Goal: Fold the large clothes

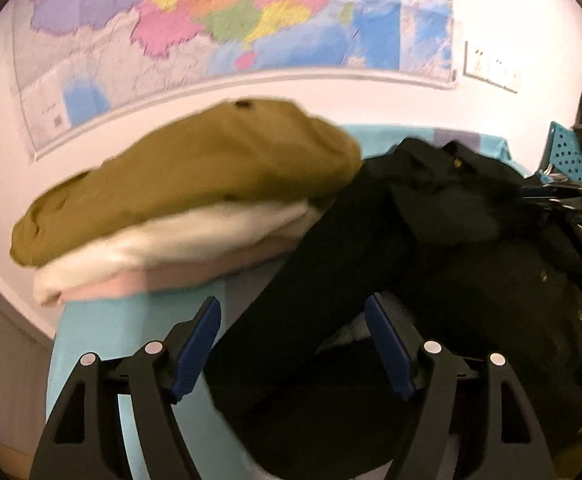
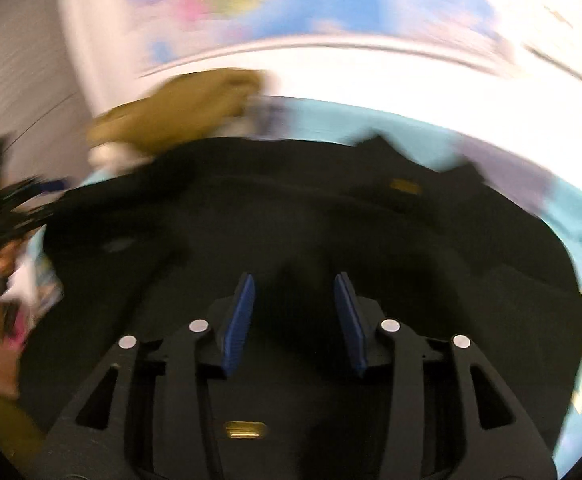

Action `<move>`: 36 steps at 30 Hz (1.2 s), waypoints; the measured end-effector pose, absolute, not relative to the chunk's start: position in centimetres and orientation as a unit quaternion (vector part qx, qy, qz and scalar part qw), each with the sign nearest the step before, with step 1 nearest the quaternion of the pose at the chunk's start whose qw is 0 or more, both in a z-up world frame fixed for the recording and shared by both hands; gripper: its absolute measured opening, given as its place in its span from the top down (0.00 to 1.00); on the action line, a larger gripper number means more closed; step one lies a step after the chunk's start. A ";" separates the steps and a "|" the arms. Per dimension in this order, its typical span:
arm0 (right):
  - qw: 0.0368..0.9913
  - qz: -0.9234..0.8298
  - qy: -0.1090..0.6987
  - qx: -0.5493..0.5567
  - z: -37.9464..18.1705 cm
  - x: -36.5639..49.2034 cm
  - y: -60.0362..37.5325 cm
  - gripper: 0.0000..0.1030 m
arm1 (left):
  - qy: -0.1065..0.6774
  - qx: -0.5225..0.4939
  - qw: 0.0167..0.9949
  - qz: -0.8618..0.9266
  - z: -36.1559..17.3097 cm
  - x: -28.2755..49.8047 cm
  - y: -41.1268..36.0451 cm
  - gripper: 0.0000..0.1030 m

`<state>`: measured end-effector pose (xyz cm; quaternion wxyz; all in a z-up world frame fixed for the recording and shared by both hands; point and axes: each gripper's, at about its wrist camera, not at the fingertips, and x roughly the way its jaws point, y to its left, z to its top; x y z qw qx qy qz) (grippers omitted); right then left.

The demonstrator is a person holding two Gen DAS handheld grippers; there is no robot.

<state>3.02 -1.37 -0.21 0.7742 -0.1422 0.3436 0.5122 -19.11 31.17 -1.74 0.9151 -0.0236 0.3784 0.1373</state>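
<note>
**One black coat, three folded pieces, two pairs of spread jaws**

One big black coat [image 1: 431,248] lies sprawled over the light blue table [image 1: 91,328], and one stack of three folded garments sits beside it: an olive piece [image 1: 195,176] on top, a white one [image 1: 179,240] under it, a pink one [image 1: 195,280] at the bottom.

The left gripper [image 1: 293,344] has its jaws spread wide with nothing clamped; a long arm of the black coat runs straight between them and on ahead. The stack stands ahead and to the left of those jaws, touching the coat's edge. Only this view shows the three layers clearly, plus one coloured wall map [image 1: 227,20] above and one blue perforated basket [image 1: 567,156] far ahead to the right.

The right gripper [image 2: 295,320] also has its jaws spread, empty, hovering over the broad dark body of the coat, which fills everything ahead and beneath. This view is heavily blurred; the stack is just an olive smear ahead-left. It alone shows a small gold tag on the cloth under the jaws.
</note>
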 end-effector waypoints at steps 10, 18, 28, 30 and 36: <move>0.609 0.689 0.287 -0.268 -2.0 -13.7 11.4 0.26 | 0.416 -0.069 0.896 0.140 -4.3 -19.8 33.8 0.73; 0.645 0.625 0.224 -0.379 -5.7 -19.0 16.5 0.61 | 0.395 -0.104 0.908 0.090 -1.1 -19.2 34.3 0.91; 0.613 0.734 0.289 -0.045 8.8 -8.5 8.1 0.89 | 0.303 -0.190 0.933 -0.025 7.0 -17.9 35.4 0.42; 0.626 0.728 0.277 -0.010 11.2 -6.3 5.4 0.89 | 0.264 -0.206 0.941 -0.039 8.7 -18.1 35.6 0.38; 0.716 0.635 0.288 0.017 12.5 1.2 -3.8 0.89 | 0.269 -0.169 0.948 -0.030 7.9 -16.7 32.9 0.35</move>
